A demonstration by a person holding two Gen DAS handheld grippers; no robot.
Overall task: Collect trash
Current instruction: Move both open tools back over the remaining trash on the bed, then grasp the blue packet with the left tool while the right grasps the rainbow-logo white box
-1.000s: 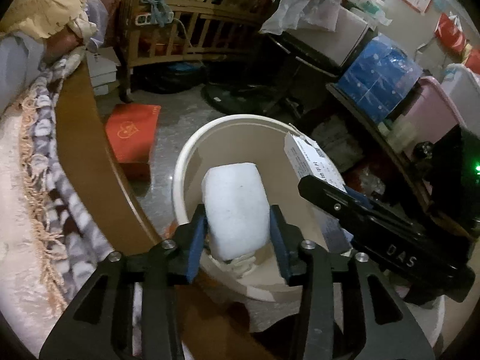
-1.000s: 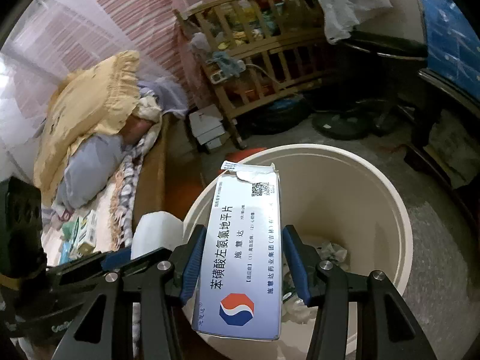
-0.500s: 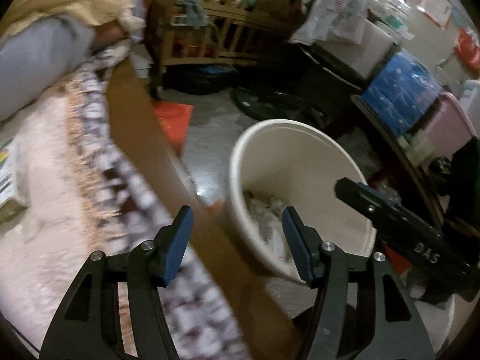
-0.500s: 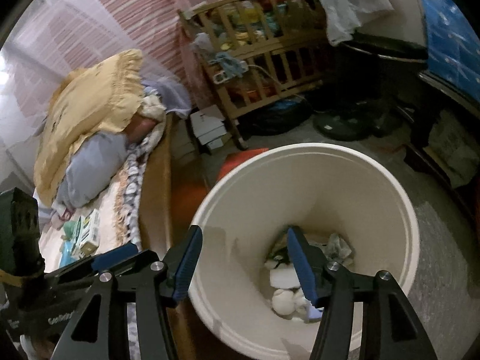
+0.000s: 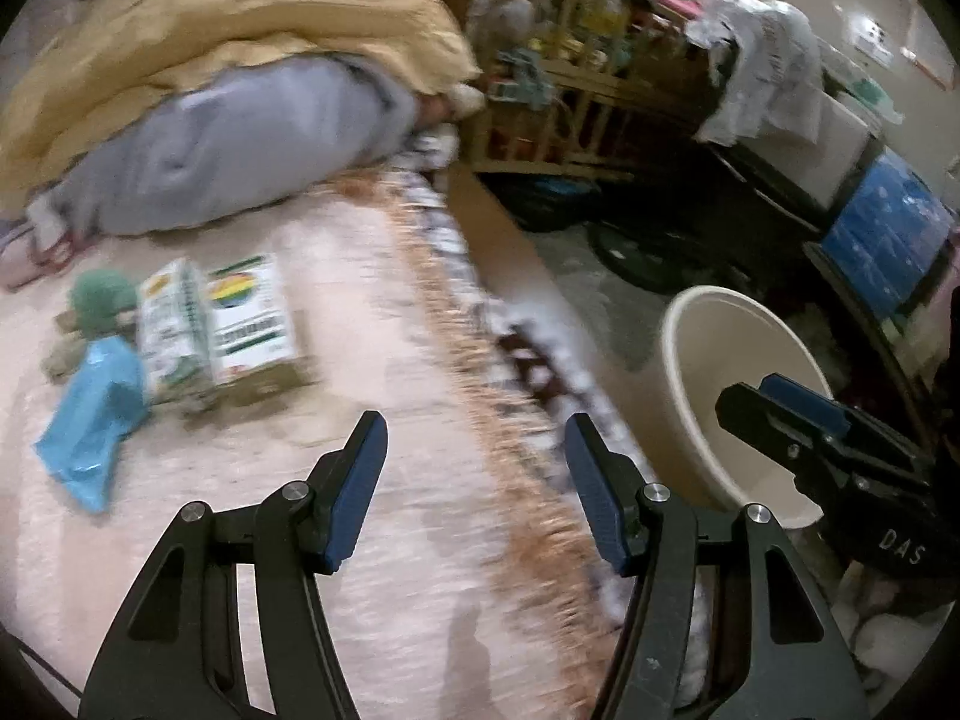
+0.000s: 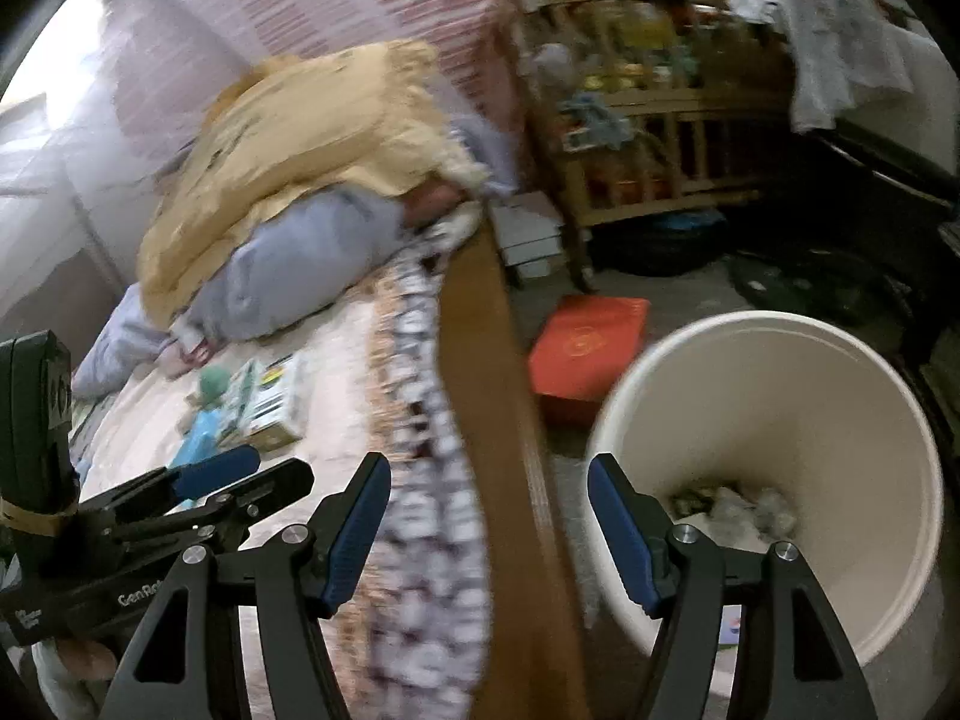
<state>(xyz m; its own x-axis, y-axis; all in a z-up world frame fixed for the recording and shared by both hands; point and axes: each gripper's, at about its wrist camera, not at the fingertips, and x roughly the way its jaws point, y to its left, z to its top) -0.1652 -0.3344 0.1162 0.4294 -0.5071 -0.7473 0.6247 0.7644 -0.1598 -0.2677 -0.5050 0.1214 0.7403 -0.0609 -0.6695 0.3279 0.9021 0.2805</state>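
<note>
Blue-padded left claw (image 5: 474,480) and right claw (image 6: 489,522), just widened, gape empty beside the bucket (image 6: 840,396).

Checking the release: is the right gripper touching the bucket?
Apart. The right wrist view shows the right gripper open and empty, floor visible between it and the bucket.

Your left gripper (image 5: 474,480) hangs over the bed (image 5: 384,540); fingers (image 5: 354,495) parted, nothing between them, the gap having just been widening. View motion-blurred. On the pale cover, ahead and left: a green-and-white carton (image 5: 240,324), a blue wrapper (image 5: 90,420) touching its left side, a green lump (image 5: 99,300) just behind that. Fringed blanket edge (image 5: 480,360) runs diagonally past the right finger. Beyond the bed's edge, on the floor, the cream bin (image 5: 708,372) stands upright. Your right gripper (image 5: 804,420) reaches in from the right, across the bin's rim.
</note>
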